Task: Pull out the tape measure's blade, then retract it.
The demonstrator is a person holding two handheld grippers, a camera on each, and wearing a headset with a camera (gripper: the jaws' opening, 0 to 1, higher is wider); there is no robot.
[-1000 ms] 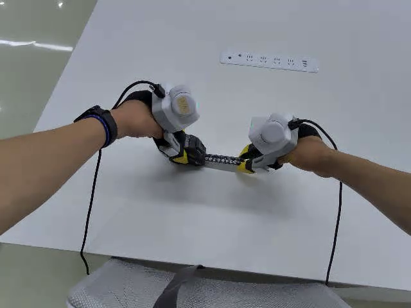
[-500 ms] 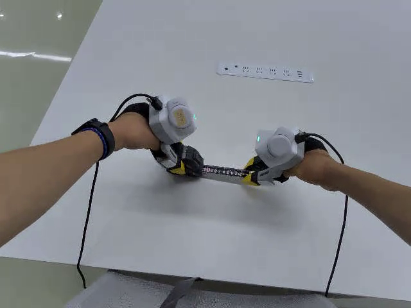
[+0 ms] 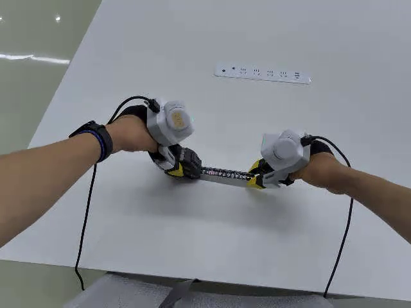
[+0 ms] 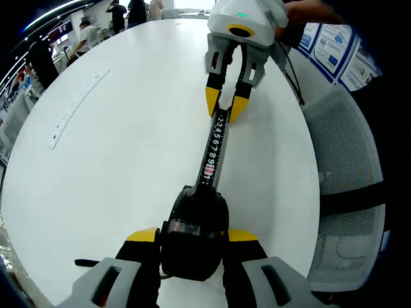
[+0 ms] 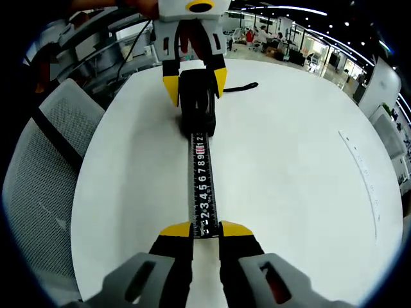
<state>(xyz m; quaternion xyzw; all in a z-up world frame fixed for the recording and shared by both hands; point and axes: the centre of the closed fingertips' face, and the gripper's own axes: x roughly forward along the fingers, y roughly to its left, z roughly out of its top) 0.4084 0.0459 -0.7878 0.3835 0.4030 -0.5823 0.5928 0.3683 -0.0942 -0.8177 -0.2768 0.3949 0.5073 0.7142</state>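
The black tape measure case [image 4: 194, 231] [image 3: 187, 163] [image 5: 196, 102] rests low over the white table, with my left gripper [image 4: 192, 236] [image 3: 176, 168] shut on its sides. Its numbered blade [image 4: 215, 142] [image 3: 225, 174] [image 5: 201, 186] runs straight out to about the 12 mark. My right gripper [image 5: 205, 228] [image 3: 255, 177] is shut on the blade's free end, yellow fingertips [image 5: 236, 228] pinching it. Across the blade, each gripper faces the other.
A white power strip [image 3: 262, 72] [image 4: 80, 106] lies farther back on the white table [image 3: 308, 212]. Black cables [image 3: 87, 212] trail off the near edge. A grey mesh chair [image 4: 350, 192] stands at that edge. People and desks show in the background.
My right gripper has moved right, away from the case, and more blade now shows between the two grippers. The left gripper has stayed nearly still.
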